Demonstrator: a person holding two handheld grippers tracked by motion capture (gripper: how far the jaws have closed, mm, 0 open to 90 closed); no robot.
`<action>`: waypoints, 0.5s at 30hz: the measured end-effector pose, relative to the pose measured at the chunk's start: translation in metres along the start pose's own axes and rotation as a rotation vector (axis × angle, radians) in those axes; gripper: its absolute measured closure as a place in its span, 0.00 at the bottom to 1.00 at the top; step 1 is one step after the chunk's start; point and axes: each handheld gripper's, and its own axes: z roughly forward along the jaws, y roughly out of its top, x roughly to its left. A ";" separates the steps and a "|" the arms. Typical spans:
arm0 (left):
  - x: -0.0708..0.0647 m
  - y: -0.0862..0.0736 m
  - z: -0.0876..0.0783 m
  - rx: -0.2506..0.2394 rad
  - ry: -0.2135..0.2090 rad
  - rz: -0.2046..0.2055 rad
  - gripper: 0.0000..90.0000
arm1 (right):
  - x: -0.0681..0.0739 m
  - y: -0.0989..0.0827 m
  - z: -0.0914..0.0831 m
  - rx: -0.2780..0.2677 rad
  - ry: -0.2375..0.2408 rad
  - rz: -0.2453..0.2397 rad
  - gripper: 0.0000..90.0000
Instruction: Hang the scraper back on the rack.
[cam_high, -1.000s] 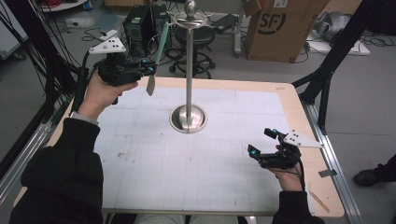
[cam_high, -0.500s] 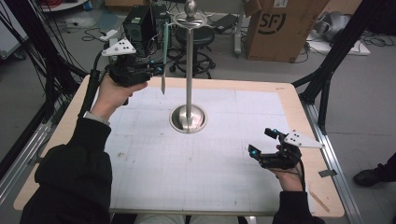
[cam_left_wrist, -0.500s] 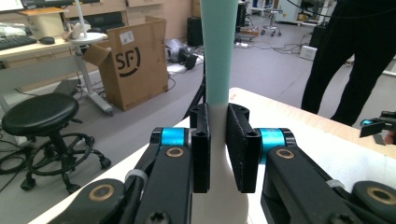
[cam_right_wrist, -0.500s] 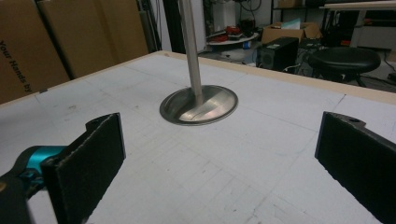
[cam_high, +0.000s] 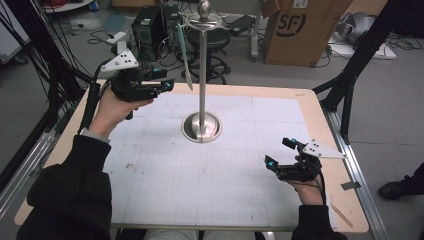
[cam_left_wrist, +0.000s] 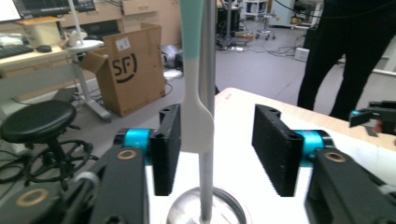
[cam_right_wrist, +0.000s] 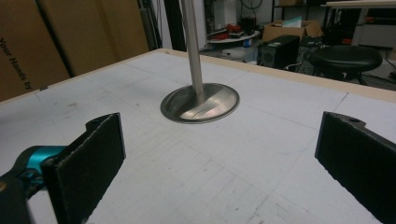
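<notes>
The left gripper (cam_high: 167, 85) was raised above the far-left part of the tabletop (cam_high: 150, 170), held in the person's left hand (cam_high: 112, 107). Its jaws had just been opening and stood partly apart. In the left gripper view, the spatula (cam_left_wrist: 194, 88) hung between them: its white lower blade lay against or just beside the left pad, while a clear gap separated it from the right pad. The pads were not pressing on it from both sides.

In the high view, the spatula (cam_high: 184, 57) hung upright from the hook ring at the top of the metal stand (cam_high: 202, 75), green handle uppermost and pale blade pointing down, just beside the stand's pole. Whether its top was fully seated on the hook could not be told. The blade tip was just beyond the left gripper's jaws.

The stand's round base (cam_high: 201, 126) rested near the middle of the tabletop, toward its far side.

The right gripper (cam_high: 277, 152) lay low at the near-right part of the tabletop, in the person's right hand (cam_high: 307, 185), well apart from the stand. In the right gripper view its jaws stood wide with nothing between them, facing the stand's base (cam_right_wrist: 200, 103).

A cardboard box (cam_high: 295, 30) and a black stool (cam_high: 212, 40) stood on the floor beyond the tabletop.
</notes>
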 end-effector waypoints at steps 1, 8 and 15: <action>0.000 -0.003 -0.001 -0.001 -0.004 0.003 0.55 | 0.000 0.000 0.000 0.000 0.000 -0.001 0.01; -0.007 -0.030 -0.004 0.019 0.011 0.040 0.21 | 0.000 0.000 0.000 -0.001 -0.005 -0.002 0.01; -0.021 -0.068 -0.012 0.015 0.018 0.025 0.10 | 0.001 0.000 0.000 -0.004 -0.006 -0.007 0.01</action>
